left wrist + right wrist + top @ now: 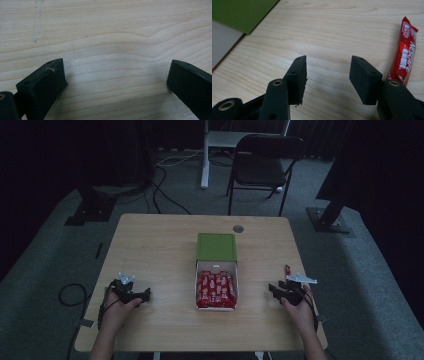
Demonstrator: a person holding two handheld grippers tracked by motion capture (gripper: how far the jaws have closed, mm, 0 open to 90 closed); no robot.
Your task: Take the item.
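Box of red sachets, green lid folded back, at table centre. Left gripper left of box, jaws spread, empty. Right gripper right of box, jaws parted, empty; loose sachet beside its right jaw.

Pale wood-grain table – smooth, matt, glossy red plastic wrapper, matt black gripper pads, matt green box lid

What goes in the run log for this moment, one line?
left gripper: open, empty, over bare table | right gripper: open, empty, beside loose red snack bar | box: open, holding red bars, lid behind
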